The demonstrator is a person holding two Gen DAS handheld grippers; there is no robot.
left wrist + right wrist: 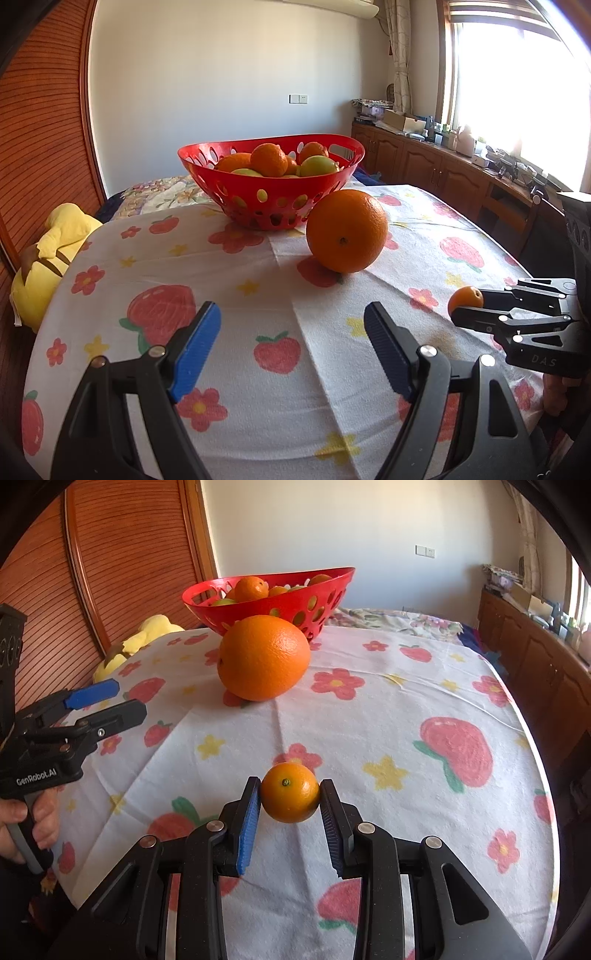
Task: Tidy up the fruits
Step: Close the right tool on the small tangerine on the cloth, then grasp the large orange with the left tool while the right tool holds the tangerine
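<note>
Right tongs (290,797): closed upon one small orange (290,792), the fruit pinched between the two blue ribbed pads (246,830), stem end facing the camera. Fruit sits at the pad tips, low over the cloth; whether it touches the cloth cannot be told. Seen from the left wrist view, the same small orange (466,298) shows at the tip of the right tongs (469,306), at the near right of the surface.

Left tongs (291,325): spread wide, nothing between the blue pads (195,350); they hover over the near part of the cloth. In the right wrist view the left tongs (110,701) enter from the left edge, gripped by a hand (33,827) at the handle.

Large orange (346,230): one, resting on the cloth beyond both tongs, just beside the basket's near wall; whether the two touch cannot be told. Right wrist view shows the large orange (263,658) directly ahead of the small one, well apart from it.

Red basket (258,206): perforated plastic, oval, standing at the far edge of the surface. Contents: several oranges (269,159) and at least two greenish-yellow fruits (317,166), heaped above the rim.

Surface (229,295): covered by a white cloth printed with strawberries, red flowers and yellow stars, creased down the middle.

Yellow plush toy (48,258): off the left edge of the surface, against a wooden slatted panel (40,129).

Wooden cabinets (424,162): along the right wall under a bright window, tops cluttered with small items.
</note>
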